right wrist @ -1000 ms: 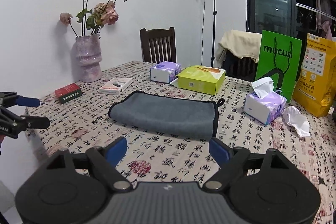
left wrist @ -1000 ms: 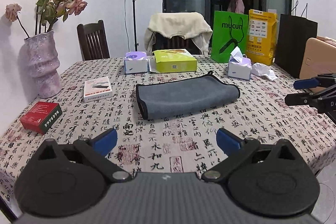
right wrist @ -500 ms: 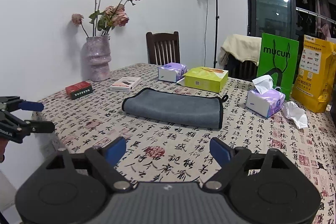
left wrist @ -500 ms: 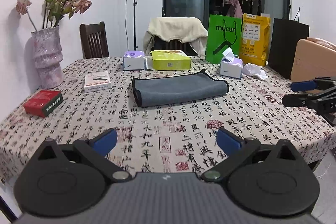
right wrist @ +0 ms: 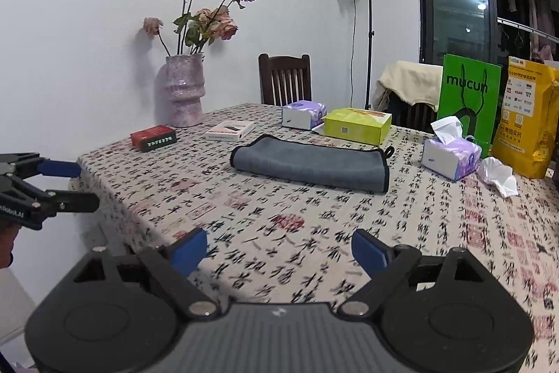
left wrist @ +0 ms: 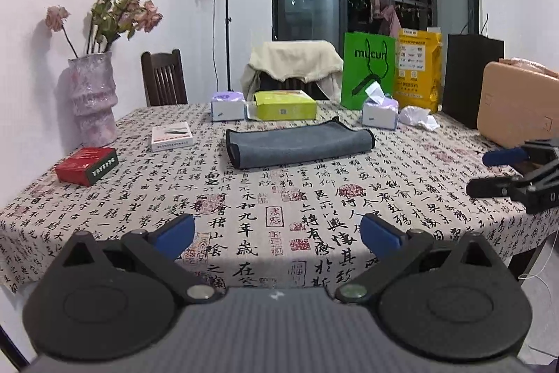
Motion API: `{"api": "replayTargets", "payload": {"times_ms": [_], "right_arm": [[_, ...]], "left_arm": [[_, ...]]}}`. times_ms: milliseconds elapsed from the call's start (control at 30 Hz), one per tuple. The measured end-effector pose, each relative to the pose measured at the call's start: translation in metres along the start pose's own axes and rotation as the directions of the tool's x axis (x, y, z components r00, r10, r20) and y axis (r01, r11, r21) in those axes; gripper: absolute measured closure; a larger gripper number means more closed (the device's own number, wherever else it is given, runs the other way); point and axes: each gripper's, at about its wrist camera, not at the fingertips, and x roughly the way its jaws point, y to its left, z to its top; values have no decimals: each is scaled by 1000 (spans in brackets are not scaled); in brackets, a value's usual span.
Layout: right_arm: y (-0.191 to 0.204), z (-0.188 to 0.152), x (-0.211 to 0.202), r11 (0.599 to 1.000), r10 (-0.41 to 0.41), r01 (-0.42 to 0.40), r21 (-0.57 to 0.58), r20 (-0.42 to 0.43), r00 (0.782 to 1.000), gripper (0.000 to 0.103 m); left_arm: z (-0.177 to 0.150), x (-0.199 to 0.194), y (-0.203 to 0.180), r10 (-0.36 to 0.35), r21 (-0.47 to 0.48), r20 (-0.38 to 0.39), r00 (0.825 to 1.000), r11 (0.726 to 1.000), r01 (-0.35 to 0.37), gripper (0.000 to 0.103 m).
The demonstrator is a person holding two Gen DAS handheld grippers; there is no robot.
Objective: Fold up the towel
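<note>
A grey towel with black trim lies folded on the patterned tablecloth, mid-table; it also shows in the right wrist view. My left gripper is open and empty, over the near table edge, far back from the towel. My right gripper is open and empty, also well short of the towel. Each gripper shows at the edge of the other's view: the right one, the left one.
On the table stand a vase with dried roses, a red box, a white box, two tissue boxes, a lime box, a crumpled tissue and shopping bags. Chairs stand behind.
Both grippers have pulled back and away from the table, so the towel looks farther off. The towel has not moved. Both stay open.
</note>
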Motion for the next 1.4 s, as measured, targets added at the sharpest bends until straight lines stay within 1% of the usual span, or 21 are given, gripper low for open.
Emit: {"api": "replayTargets", "payload": {"times_ms": [167, 267, 433, 533, 600, 700, 833, 967, 1100, 1233, 1300, 1400], "right_arm": [[18, -13, -18, 1000, -4, 4, -8, 14, 1000, 12], [28, -23, -31, 1000, -1, 1, 0, 26, 1000, 12], [37, -40, -49, 1000, -10, 10, 15, 36, 999, 11], [39, -46, -53, 999, -25, 24, 31, 29, 999, 11], [41, -50, -56, 998, -26, 24, 49, 29, 999, 11], [46, -58, -61, 998, -13, 11, 66, 20, 1000, 11], [61, -67, -64, 998, -46, 46, 39, -1, 999, 11], [71, -70, -69, 999, -47, 47, 13, -7, 999, 11], [73, -72, -74, 999, -44, 44, 31, -3, 999, 11], [77, -76, -74, 999, -24, 24, 35, -8, 1000, 11], [78, -77, -72, 999, -22, 23, 32, -17, 1000, 11], [80, -77, -74, 999, -26, 26, 27, -8, 1000, 11]], "left_arm": [[-14, -16, -8, 9, -5, 17, 1000, 1000, -9, 0], [-24, -26, -13, 0, -11, 38, 999, 1000, 0, 0], [-34, -37, -30, -24, 44, 76, 997, 999, 21, 0], [-39, -45, -33, -40, 24, 92, 995, 999, 38, 0], [-44, -49, -34, -47, 15, 89, 995, 999, 46, 0], [-50, -54, -36, -69, 0, 64, 996, 998, 69, 0], [-59, -61, -41, -72, 18, 59, 996, 997, 71, 0], [-63, -63, -40, -70, 1, 45, 997, 998, 70, 0], [-65, -68, -43, -72, 5, 43, 996, 997, 72, 0], [-64, -72, -47, -73, 20, 69, 995, 997, 72, 0], [-64, -72, -47, -73, 18, 71, 995, 997, 72, 0], [-63, -72, -47, -71, 18, 75, 995, 997, 70, 0]]}}
